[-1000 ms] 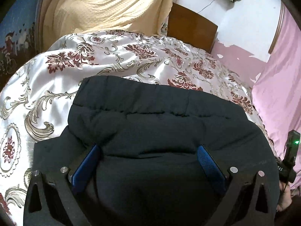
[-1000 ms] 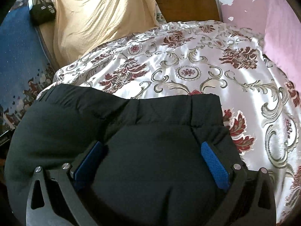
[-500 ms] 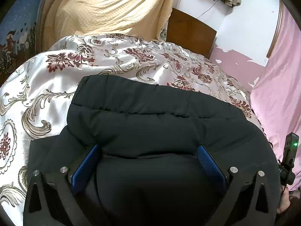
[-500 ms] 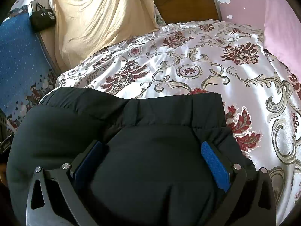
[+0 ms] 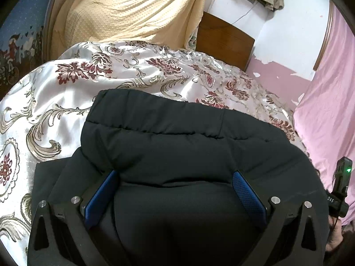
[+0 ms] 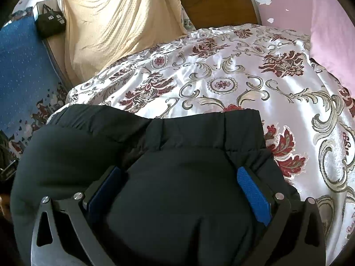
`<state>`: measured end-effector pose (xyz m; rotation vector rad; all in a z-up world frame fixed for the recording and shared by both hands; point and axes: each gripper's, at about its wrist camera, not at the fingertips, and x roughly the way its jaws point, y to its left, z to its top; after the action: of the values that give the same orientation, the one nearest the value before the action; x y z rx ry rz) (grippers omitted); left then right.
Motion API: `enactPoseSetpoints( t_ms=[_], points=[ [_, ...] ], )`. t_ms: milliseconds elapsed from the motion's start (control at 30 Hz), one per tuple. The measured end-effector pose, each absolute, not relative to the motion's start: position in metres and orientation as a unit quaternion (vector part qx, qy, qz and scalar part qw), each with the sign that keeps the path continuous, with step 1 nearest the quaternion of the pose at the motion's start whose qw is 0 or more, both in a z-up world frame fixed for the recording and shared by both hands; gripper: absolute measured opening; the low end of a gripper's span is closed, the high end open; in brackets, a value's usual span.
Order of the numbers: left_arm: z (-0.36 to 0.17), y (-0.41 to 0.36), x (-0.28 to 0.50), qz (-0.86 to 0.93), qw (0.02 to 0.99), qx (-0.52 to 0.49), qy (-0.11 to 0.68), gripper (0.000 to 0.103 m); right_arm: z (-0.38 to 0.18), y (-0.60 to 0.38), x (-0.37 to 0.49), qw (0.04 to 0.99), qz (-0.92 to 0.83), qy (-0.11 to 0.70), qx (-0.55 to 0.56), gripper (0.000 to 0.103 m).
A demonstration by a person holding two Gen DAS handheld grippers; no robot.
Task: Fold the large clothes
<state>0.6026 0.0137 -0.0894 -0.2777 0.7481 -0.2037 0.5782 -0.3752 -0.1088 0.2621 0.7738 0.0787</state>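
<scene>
A large black padded jacket lies folded on a floral satin bedspread. My left gripper stands wide open, its blue pads on either side of a thick bulge of the jacket at its left end. My right gripper is also wide open, its blue pads flanking the jacket at its right end. The jacket's folded top edge lies just ahead of both grippers. The jacket fabric hides the fingertips.
The bedspread stretches ahead to a wooden headboard. A cream blanket hangs at the back left. A pink sheet borders the right. A black bag sits far left. The other gripper's device shows at the right edge.
Both views have tilted and backed off slightly, showing more of the bedspread. The jacket's top edge looks a little farther away. The jaws stay equally wide.
</scene>
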Motion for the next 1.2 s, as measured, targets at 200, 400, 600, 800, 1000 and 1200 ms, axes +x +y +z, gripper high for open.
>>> enactPoseSetpoints(
  t_ms=[200, 400, 600, 800, 1000, 1200],
  points=[
    [-0.070, 0.040, 0.585, -0.091, 0.912, -0.151, 0.369, 0.103, -0.092, -0.390, 0.555, 0.914, 0.052, 0.377, 0.142, 0.102],
    [-0.064, 0.081, 0.555, -0.071, 0.910, -0.149, 0.381, 0.103, -0.078, -0.404, 0.516, 0.918, 0.058, 0.369, 0.136, 0.102],
    [-0.089, 0.121, 0.541, -0.050, 0.888, -0.181, 0.420, 0.103, -0.078, -0.418, 0.468, 0.927, 0.031, 0.359, 0.103, 0.102],
    [-0.105, 0.132, 0.542, -0.075, 0.873, -0.213, 0.433, 0.103, -0.097, -0.439, 0.466, 0.910, 0.047, 0.388, 0.138, 0.102],
    [-0.114, 0.125, 0.548, -0.101, 0.869, -0.208, 0.437, 0.103, -0.118, -0.451, 0.478, 0.891, 0.071, 0.408, 0.185, 0.102],
    [-0.121, 0.127, 0.556, -0.130, 0.859, -0.215, 0.445, 0.103, -0.134, -0.458, 0.490, 0.871, 0.097, 0.430, 0.216, 0.102]
  ],
)
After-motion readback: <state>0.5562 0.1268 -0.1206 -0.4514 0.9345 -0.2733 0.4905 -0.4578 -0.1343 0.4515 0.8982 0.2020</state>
